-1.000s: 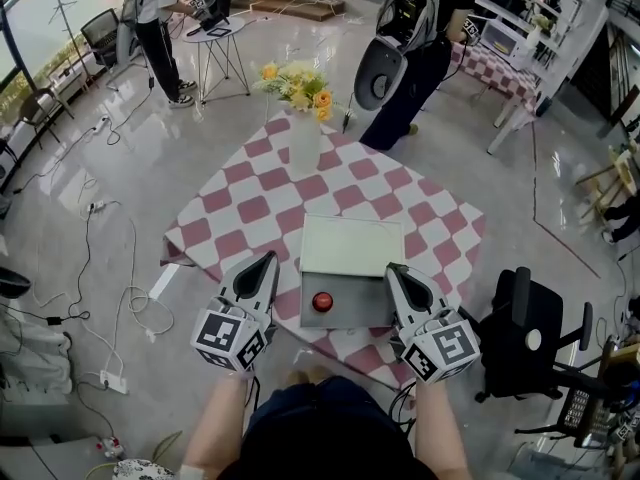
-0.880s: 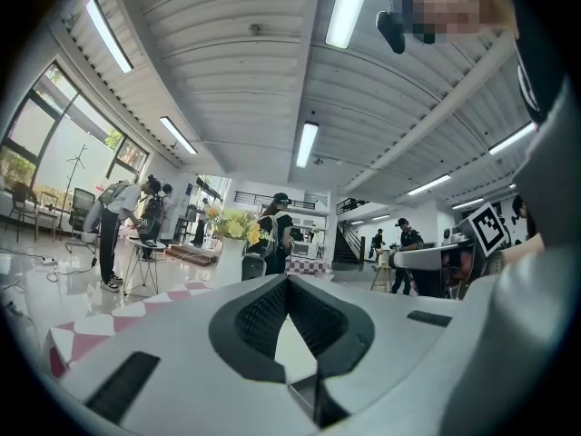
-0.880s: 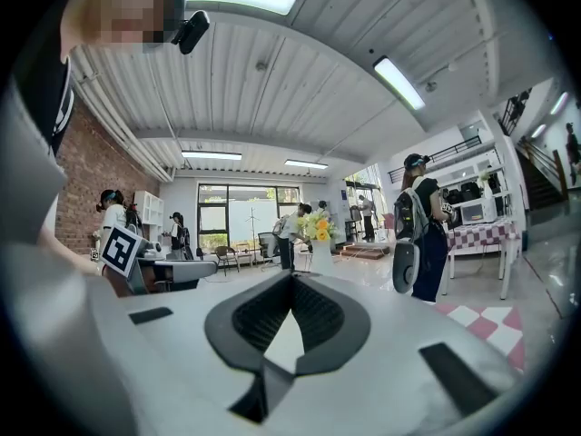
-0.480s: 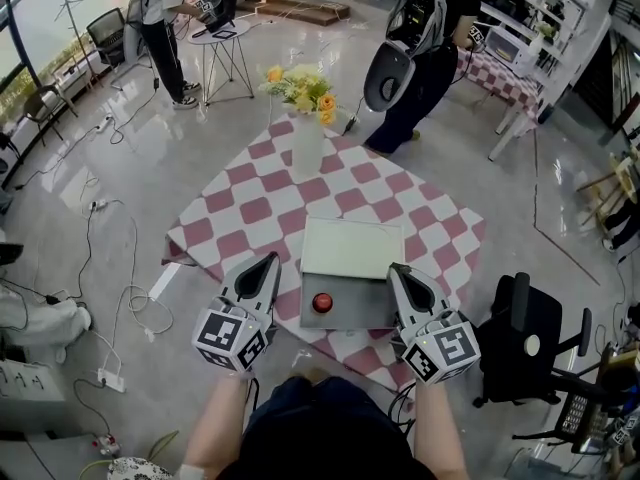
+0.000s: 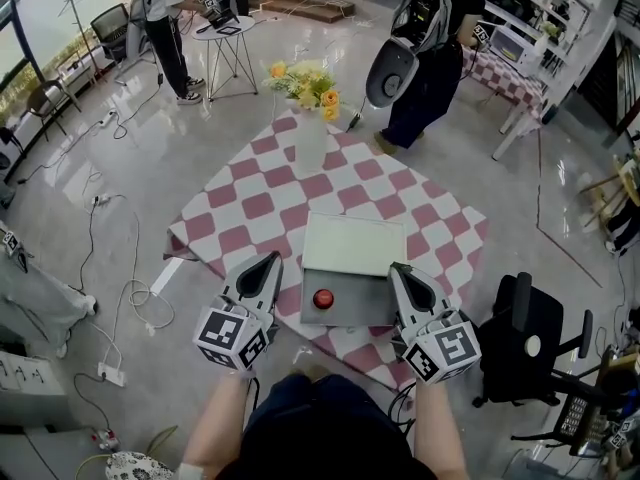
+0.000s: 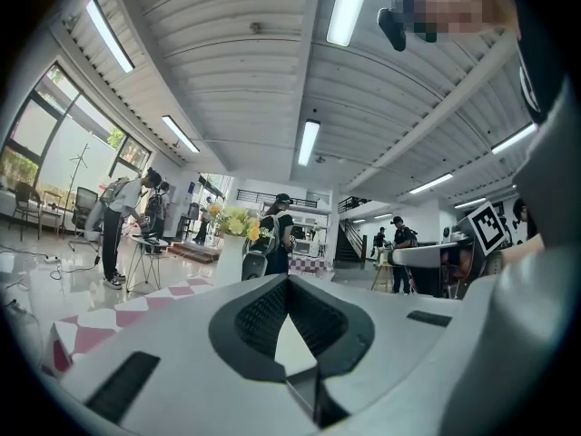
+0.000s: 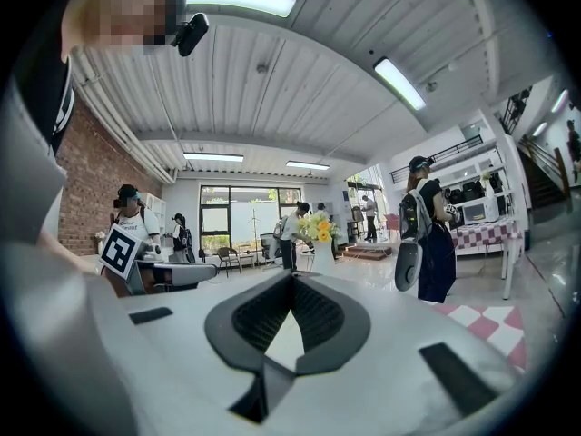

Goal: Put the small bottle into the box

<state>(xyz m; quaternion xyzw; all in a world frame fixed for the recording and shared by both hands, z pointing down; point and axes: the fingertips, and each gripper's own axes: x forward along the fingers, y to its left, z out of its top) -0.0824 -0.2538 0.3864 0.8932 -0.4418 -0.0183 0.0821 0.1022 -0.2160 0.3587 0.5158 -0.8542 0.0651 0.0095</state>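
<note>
The left tongs point(image 5: 271, 257) and the right tongs point(image 5: 397, 268) point level and forward, apart, each with jaws together.

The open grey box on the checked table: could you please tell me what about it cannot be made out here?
Head view: the red round thing in the open grey box is too small to identify; only its top shows.
Gripper views: the left gripper and right gripper bodies largely hide the box.

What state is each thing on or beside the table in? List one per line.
box: open, lid swung back.
small bottle: inside the box, red top showing.
left gripper: shut, empty.
right gripper: shut, empty.
vase: upright, holding flowers.
</note>
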